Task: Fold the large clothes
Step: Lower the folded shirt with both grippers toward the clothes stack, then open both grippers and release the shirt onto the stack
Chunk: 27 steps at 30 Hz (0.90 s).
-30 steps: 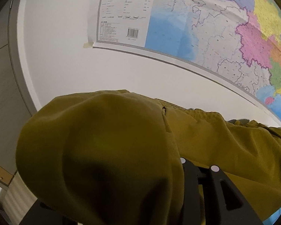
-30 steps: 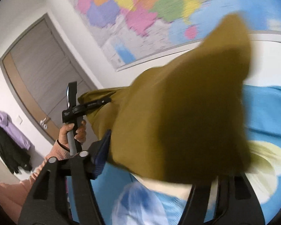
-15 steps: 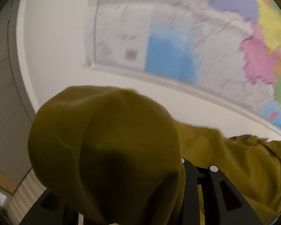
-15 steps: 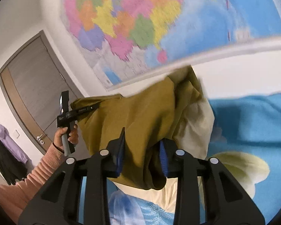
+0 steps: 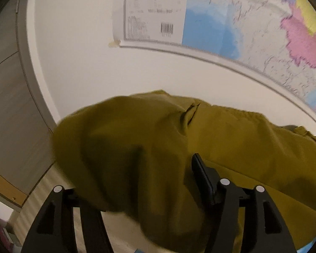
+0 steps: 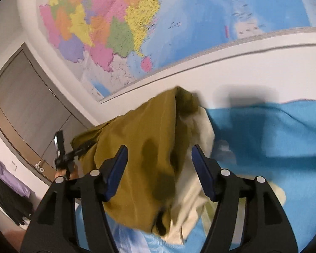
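Note:
An olive-green garment (image 5: 126, 137) with a cream lining (image 6: 191, 179) hangs bunched between both grippers above a blue bed sheet (image 6: 263, 137). In the left wrist view it drapes over my left gripper (image 5: 158, 160) and hides the left finger. The right finger (image 5: 200, 172) stands bare beside the cloth, and the jaws are opening. My right gripper (image 6: 160, 158) is opening too. The garment (image 6: 145, 130) sags between its blue pads (image 6: 115, 168), which do not press on it. A hand (image 6: 61, 174) holds the left gripper (image 6: 86, 146) at the garment's far end.
A large coloured wall map (image 6: 158, 21) hangs on the white wall behind the bed, also in the left wrist view as the map (image 5: 242, 31). A grey door (image 6: 21, 105) stands at the left, with purple and dark clothes (image 6: 2, 172) hanging beside it.
Both pairs of jaws have spread apart from a pinch on the garment. The cloth in the right gripper has slumped down between the fingers. The left gripper's cloth sits lower over its left finger.

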### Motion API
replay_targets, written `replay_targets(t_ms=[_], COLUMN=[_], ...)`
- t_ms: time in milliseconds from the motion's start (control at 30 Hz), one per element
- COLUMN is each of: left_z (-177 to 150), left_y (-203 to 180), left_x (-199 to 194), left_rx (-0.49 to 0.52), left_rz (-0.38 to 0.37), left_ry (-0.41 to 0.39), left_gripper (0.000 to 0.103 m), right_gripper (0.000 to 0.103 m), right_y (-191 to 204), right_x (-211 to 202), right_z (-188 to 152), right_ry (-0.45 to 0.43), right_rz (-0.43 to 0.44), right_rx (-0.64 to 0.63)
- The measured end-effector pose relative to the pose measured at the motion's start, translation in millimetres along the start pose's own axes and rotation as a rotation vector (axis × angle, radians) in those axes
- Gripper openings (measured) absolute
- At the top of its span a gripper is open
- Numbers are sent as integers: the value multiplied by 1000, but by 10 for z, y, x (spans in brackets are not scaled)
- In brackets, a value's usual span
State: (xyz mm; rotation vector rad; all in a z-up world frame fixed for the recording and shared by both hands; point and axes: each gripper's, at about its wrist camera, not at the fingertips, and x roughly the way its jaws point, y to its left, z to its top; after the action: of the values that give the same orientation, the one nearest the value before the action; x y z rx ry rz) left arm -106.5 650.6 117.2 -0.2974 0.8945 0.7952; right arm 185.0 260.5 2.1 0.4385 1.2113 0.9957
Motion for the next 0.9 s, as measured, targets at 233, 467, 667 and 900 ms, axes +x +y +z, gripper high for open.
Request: replay_targets(t_ms=[233,467,667,900], left_z=[-168,-264,-420,-484], left_y=[45,55,13,90], left_x=[-363,-411,-299,-692], left_rx=[-11,-23,34,-11], left_rz=[-19,7,117,136], left_ry=[-98,-108,-73,-179], left_gripper=[64,66,68,71], right_gripper=[45,2,2,23], right_y=[-90,412,364,-63], right_x=[508,241,562,800], right_z=[279,588,478,308], right_ry=[79,-112,-16,122], right_rz=[-7,23,-121,-191], right_rx=[65,-146,-218,-105])
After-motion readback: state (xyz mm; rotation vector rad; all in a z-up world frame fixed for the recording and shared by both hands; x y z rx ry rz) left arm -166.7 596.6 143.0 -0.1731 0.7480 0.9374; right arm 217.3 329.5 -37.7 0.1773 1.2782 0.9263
